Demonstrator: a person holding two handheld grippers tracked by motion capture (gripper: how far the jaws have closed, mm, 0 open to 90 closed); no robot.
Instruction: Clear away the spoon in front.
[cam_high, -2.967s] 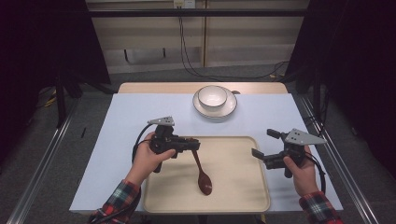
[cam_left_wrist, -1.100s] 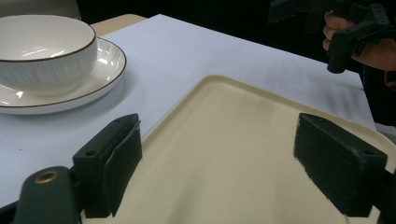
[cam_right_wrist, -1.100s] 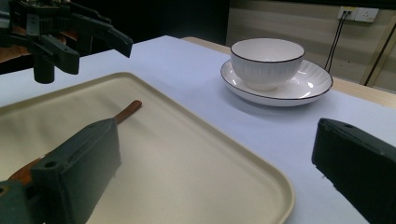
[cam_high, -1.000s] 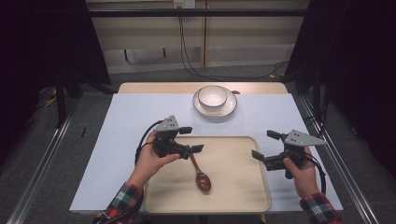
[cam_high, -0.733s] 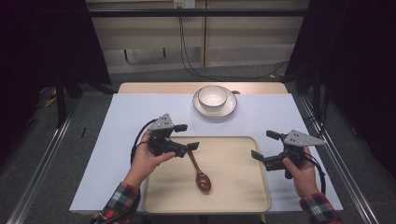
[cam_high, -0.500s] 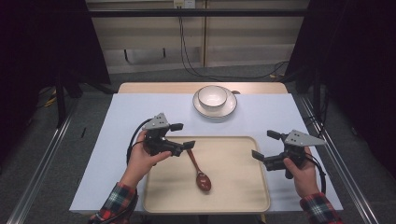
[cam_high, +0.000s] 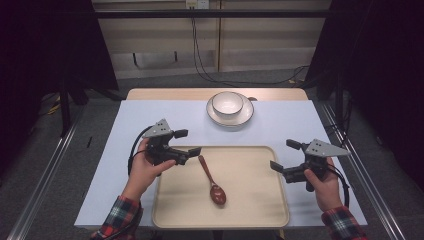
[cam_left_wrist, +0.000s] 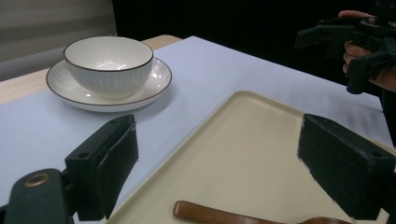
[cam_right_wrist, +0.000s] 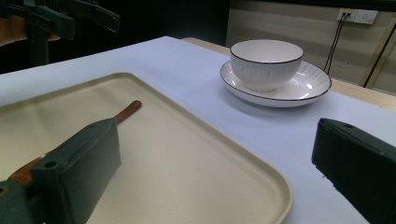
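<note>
High view: wooden spoon (cam_high: 211, 178) lies in the tray (cam_high: 260, 210), handle toward the tray's far-left corner, bowl end nearer the front edge. Your left gripper (cam_high: 192, 152) sits just left of the handle tip, jaws released, nothing held; it's the nearer one. Right gripper (cam_high: 274, 166) hangs at the tray's right edge, well apart.

Left gripper view: handle (cam_left_wrist: 210, 214) low btwn the open jaws.

Right gripper view: jaws apart, empty; spoon handle (cam_right_wrist: 128, 111) to the left.

The table (cam_high: 150, 120) is bright under light from above, the room around it is dark, and close jaws look blurry.
</note>
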